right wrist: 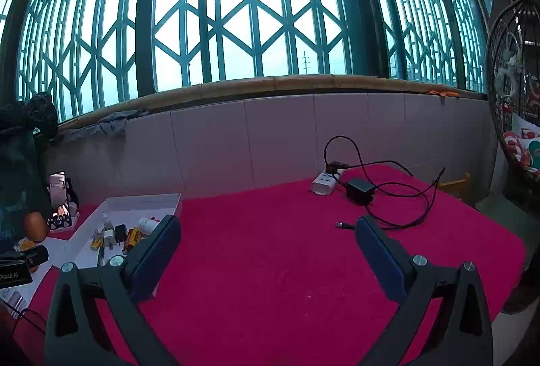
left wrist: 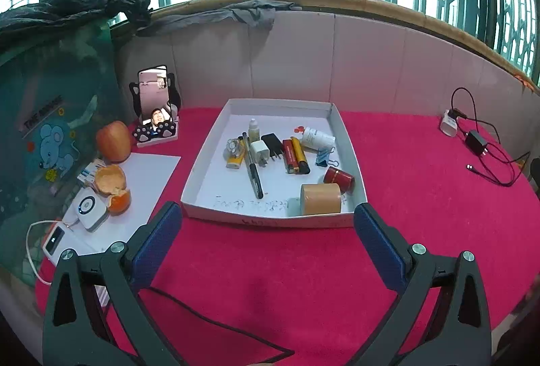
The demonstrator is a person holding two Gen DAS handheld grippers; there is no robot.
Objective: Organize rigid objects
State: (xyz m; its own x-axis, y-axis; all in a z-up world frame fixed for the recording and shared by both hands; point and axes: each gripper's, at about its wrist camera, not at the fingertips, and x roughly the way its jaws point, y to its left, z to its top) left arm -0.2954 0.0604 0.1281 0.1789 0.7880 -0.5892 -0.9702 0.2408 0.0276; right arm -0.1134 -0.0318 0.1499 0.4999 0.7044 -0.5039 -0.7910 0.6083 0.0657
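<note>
Both claws spread wide, empty, over red cloth (left wrist: 270, 264).
Left gripper (left wrist: 268, 224) facing tray (left wrist: 270, 218) of oddments; right gripper (right wrist: 268, 239) near charger (right wrist: 360, 187).

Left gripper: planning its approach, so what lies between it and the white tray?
Only bare red cloth lies between the open left gripper and the tray, as the left wrist view shows.

The right gripper (right wrist: 268, 227) hangs with jaws wide apart and nothing between them over the red cloth (right wrist: 270, 264), a white tray (right wrist: 135, 200) of small items beyond its left finger and a black adapter (right wrist: 360, 187) with coiled cable beyond its right finger.
</note>
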